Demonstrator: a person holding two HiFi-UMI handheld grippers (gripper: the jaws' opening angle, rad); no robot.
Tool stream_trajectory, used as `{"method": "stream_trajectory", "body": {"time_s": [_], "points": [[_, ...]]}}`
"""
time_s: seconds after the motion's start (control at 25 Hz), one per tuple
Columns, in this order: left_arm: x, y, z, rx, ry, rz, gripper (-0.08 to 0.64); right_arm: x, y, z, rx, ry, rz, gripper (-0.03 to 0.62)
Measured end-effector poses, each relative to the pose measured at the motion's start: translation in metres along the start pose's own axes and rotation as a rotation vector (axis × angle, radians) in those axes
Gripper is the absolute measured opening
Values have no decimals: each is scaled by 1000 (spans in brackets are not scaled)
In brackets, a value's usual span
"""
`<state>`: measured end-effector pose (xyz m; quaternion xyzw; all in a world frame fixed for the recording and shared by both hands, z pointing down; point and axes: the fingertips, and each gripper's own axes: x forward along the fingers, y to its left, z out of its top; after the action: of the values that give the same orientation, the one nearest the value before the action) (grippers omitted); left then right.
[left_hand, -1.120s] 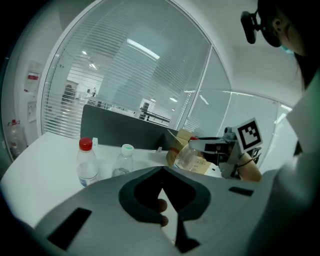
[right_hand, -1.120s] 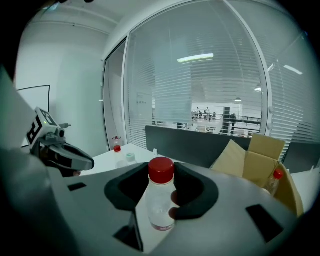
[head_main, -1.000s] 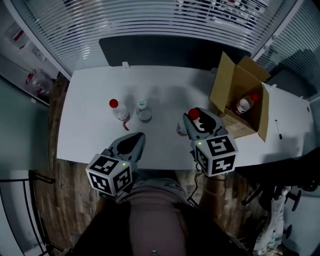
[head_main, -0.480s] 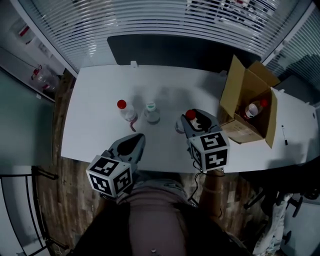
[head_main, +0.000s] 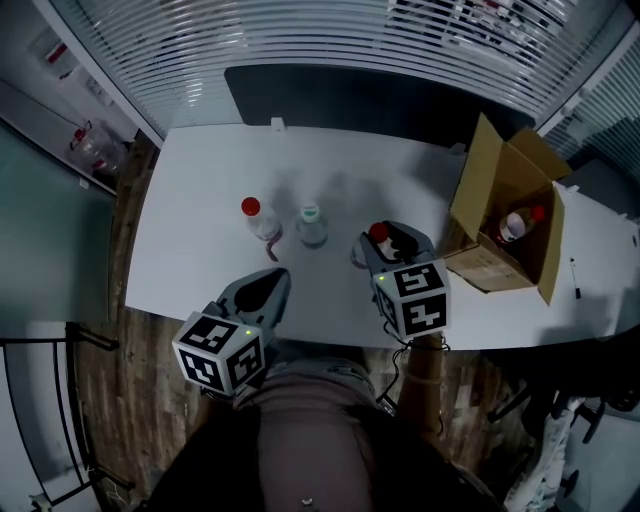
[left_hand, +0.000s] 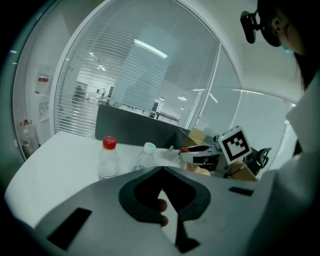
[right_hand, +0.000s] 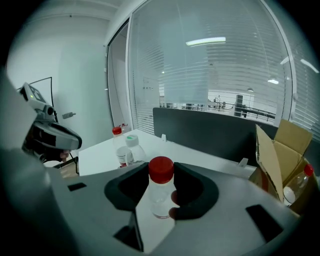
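The right gripper (right_hand: 161, 186) is clamped on the held bottle (right_hand: 161, 172), a small clear one with a red cap. It stands upright between the jaws with a pad against each side. From above, it is over the near part of the white table (head_main: 200, 200), close to the front edge and just left of the box (head_main: 490, 200). I cannot tell whether its base rests on the tabletop or hangs just over it.

The left gripper (left_hand: 162, 172) has its jaws pressed together with nothing between them. It sits lower and to the left, at the table's near edge, well apart from the right one.

Two more bottles stand upright near the middle of the table, close side by side. The red-cap bottle (head_main: 256, 217) is on the left and the green-cap bottle (head_main: 311, 224) on the right. Both are beyond the left gripper and clear of either claw.

The cardboard box is at the table's right end with its flaps open. The boxed bottle (head_main: 521, 222), also red-capped, lies tilted inside it. A dark panel (head_main: 330, 95) runs along the far edge of the table, with slatted blinds behind it.
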<state>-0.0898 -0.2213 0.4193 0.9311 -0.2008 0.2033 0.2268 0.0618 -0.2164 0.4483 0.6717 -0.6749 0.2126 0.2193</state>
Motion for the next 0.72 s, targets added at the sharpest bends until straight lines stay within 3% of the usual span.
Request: {"method": "stream_trajectory", "body": {"time_s": [0.32,0.72], "points": [[3,-3,1,-3,1,-2,9,10,2,-10,-21,40,5,170],[9,-9,4,-2,-10,-7,8,15,2,-8,-23,13,21,170]]}}
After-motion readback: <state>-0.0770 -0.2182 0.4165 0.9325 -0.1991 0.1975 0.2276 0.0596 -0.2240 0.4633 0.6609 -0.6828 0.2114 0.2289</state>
